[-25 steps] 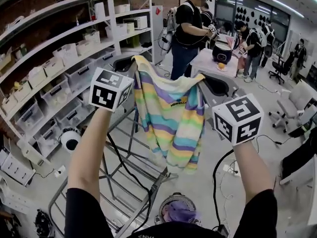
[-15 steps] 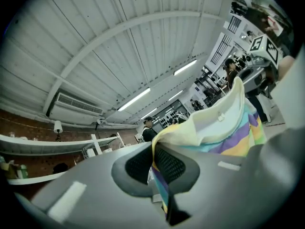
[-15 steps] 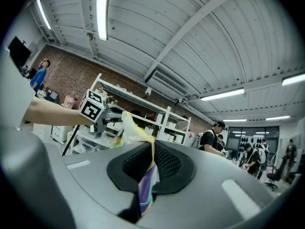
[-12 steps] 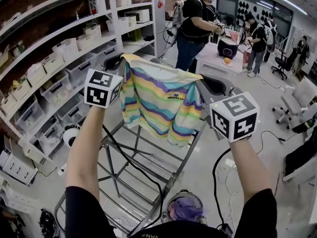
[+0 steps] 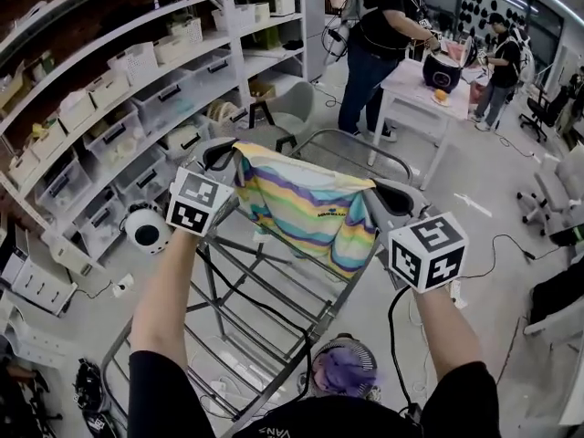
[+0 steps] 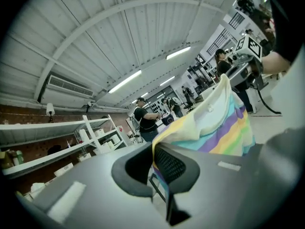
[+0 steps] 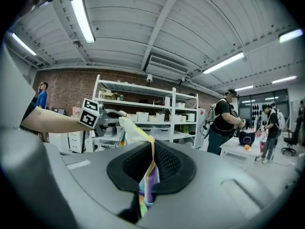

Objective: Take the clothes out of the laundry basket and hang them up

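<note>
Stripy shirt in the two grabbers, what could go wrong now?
The left gripper and right gripper each pinch only a thin edge of the striped shirt, so it might slip free. Its hanging hem could bunch on the drying rack. The black cable might snag a bar.

The left gripper [image 6: 155,165] has its jaws clamped on the edge of a striped garment [image 6: 217,128]. The cloth stretches up to the right gripper [image 6: 228,78], with white shelving [image 6: 90,132] at left.
</note>
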`<move>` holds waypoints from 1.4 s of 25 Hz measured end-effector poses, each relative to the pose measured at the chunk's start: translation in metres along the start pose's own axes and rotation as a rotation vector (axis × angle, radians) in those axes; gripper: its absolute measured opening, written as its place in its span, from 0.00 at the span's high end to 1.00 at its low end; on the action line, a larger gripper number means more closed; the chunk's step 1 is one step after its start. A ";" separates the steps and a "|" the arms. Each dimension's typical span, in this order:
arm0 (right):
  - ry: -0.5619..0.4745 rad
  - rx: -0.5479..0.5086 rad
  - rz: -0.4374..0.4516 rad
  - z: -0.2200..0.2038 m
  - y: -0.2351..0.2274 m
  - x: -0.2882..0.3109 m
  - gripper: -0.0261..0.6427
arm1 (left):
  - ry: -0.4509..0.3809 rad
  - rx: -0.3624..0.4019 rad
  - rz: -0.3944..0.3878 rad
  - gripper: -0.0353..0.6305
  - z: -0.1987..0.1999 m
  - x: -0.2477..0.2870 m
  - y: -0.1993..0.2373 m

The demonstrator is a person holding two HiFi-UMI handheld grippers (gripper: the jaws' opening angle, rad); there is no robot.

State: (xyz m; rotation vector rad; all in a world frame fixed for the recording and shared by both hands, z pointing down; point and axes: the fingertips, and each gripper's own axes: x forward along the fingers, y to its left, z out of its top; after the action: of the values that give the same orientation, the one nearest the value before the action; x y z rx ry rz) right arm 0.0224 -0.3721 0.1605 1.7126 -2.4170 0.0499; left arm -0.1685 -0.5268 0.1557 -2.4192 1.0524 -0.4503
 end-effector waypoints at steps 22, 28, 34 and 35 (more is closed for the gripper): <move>0.246 0.209 0.498 -0.145 0.188 -0.017 0.94 | 0.312 -0.010 -0.038 0.93 -0.178 -0.126 -0.044; 0.345 0.207 0.560 -0.179 0.225 -0.020 0.94 | 0.451 0.110 -0.128 0.93 -0.226 -0.154 -0.066; 0.409 0.213 0.611 -0.201 0.255 -0.026 0.94 | 0.543 0.244 -0.214 0.93 -0.254 -0.177 -0.079; 0.418 0.214 0.619 -0.204 0.260 -0.027 0.94 | 0.557 0.263 -0.229 0.93 -0.259 -0.181 -0.081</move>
State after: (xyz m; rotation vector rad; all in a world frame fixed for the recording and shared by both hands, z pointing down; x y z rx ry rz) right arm -0.1871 -0.2330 0.3762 0.8286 -2.5553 0.6902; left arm -0.3582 -0.4150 0.3961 -2.2282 0.8488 -1.3099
